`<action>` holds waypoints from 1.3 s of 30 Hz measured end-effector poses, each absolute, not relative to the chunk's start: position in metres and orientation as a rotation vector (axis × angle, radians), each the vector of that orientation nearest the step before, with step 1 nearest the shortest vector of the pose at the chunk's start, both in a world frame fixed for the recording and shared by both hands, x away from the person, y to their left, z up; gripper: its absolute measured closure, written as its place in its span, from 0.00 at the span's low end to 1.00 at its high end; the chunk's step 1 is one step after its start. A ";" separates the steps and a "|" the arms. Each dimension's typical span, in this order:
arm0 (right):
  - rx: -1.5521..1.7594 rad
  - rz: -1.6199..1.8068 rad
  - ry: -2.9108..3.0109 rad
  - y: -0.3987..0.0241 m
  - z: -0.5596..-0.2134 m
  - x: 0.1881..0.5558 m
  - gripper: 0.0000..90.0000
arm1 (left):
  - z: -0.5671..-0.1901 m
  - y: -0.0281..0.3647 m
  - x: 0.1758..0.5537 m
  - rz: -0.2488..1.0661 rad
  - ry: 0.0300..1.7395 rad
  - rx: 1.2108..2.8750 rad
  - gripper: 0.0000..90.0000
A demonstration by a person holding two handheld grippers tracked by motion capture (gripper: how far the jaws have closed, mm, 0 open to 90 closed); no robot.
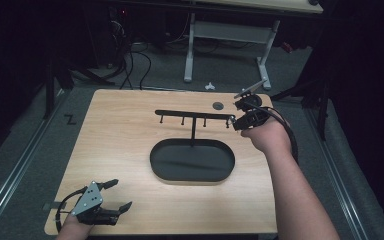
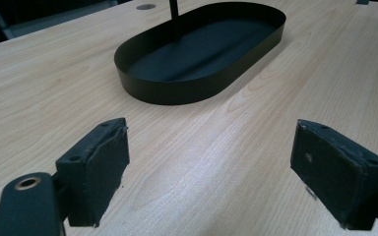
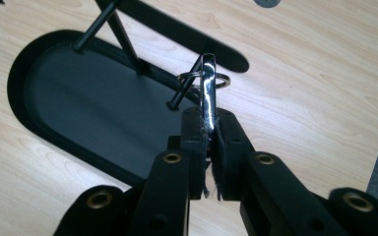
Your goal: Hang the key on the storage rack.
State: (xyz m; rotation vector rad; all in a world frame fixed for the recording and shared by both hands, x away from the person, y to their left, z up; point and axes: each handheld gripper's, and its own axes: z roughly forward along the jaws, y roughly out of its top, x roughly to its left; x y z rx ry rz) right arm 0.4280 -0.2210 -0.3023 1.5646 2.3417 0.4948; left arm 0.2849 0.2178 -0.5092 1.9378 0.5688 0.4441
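Note:
A black rack with a crossbar point(image 1: 195, 114) and several hanging pegs stands on a post in a black oval tray point(image 1: 192, 161). My right gripper point(image 1: 237, 121) is at the bar's right end, shut on a thin shiny metal piece point(image 3: 207, 93) that looks like a key. Its small ring point(image 3: 222, 80) sits level with the end peg point(image 3: 179, 97); I cannot tell whether the ring is around the peg. My left gripper point(image 1: 117, 195) rests near the table's front left corner, open, with bare wood between its pads point(image 2: 98, 167).
The wooden table point(image 1: 120, 140) has a round grey grommet point(image 1: 218, 105) at the back. The tray's rim point(image 2: 197, 91) lies ahead of the left gripper. A desk frame and cables stand on the floor beyond the far edge.

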 end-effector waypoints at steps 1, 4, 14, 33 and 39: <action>1.570 0.498 2.338 -0.221 -0.302 0.429 0.94 | -0.509 0.218 0.285 0.444 0.569 1.938 0.17; 1.571 0.490 2.338 -0.221 -0.302 0.431 0.94 | -0.509 0.218 0.285 0.444 0.567 1.938 0.17; 1.605 0.466 2.339 -0.226 -0.311 0.434 0.94 | -0.509 0.217 0.285 0.436 0.563 1.947 0.17; 1.648 0.468 2.299 -0.233 -0.329 0.436 0.82 | -0.510 0.216 0.285 0.433 0.560 1.951 0.17; 1.643 0.473 2.298 -0.234 -0.330 0.436 0.82 | -0.510 0.216 0.285 0.432 0.559 1.954 0.17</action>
